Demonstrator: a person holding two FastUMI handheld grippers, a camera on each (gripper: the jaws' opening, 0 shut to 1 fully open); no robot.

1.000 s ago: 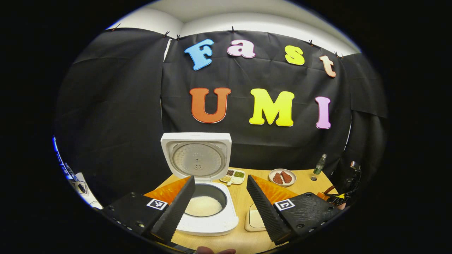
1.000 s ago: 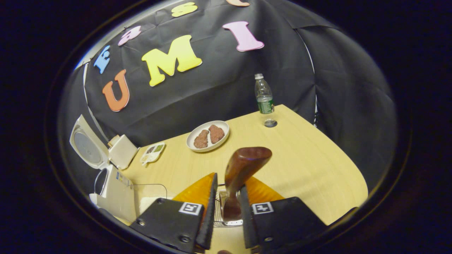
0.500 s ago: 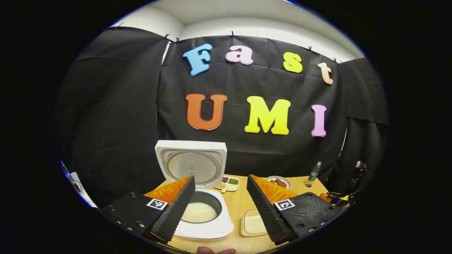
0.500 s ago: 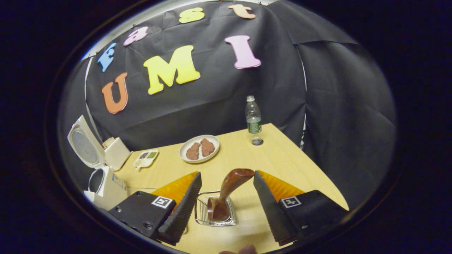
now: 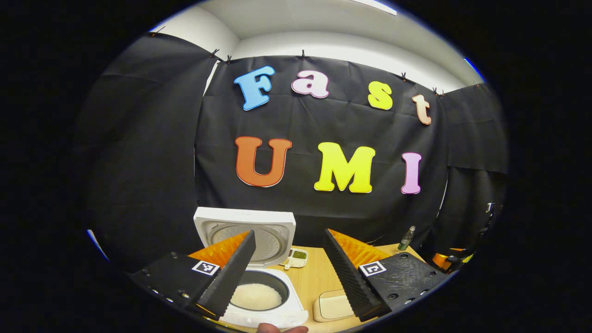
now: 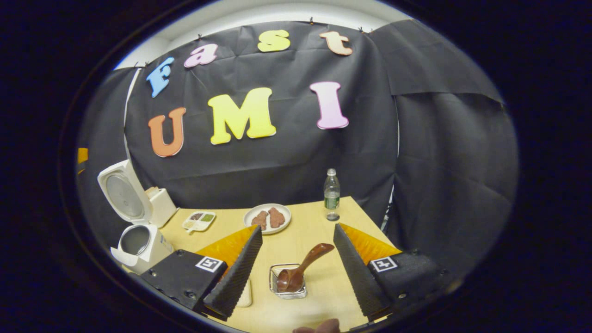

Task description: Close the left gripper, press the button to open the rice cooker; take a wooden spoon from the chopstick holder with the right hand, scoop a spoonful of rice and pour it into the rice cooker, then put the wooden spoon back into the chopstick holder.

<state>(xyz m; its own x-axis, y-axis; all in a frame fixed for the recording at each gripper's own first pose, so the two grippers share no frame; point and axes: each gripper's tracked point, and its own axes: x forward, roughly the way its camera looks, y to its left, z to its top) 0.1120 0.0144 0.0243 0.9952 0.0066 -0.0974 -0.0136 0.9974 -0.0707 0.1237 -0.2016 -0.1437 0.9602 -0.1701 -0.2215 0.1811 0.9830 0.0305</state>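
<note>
The wooden table (image 6: 370, 222) carries everything. On its left side the white rice cooker (image 5: 259, 310) stands with its lid (image 5: 245, 231) swung upright, and white rice (image 5: 255, 296) lies in its dark inner pot. A cream rice dish (image 5: 333, 307) sits just beside the cooker. The left gripper (image 5: 289, 270) hangs above cooker and dish with its fingers spread wide, holding nothing.

The right gripper view takes in more: a white plate (image 6: 267, 218) with two brown pieces of meat, a clear water bottle (image 6: 331, 194) with its cap beside it, and a small divided tray (image 6: 199, 221) of grains near the cooker. The wire chopstick holder (image 6: 287, 280) stands between the fingers of the right gripper (image 6: 298, 266), farther off, and the wooden spoon (image 6: 300, 270) leans in it, bowl down and handle tilted up to the right. This gripper's fingers are apart, clear of the spoon.

A second ago the right gripper pinched the spoon's handle; it has since let go and drawn back. The left gripper has also pulled back from the cooker.
</note>
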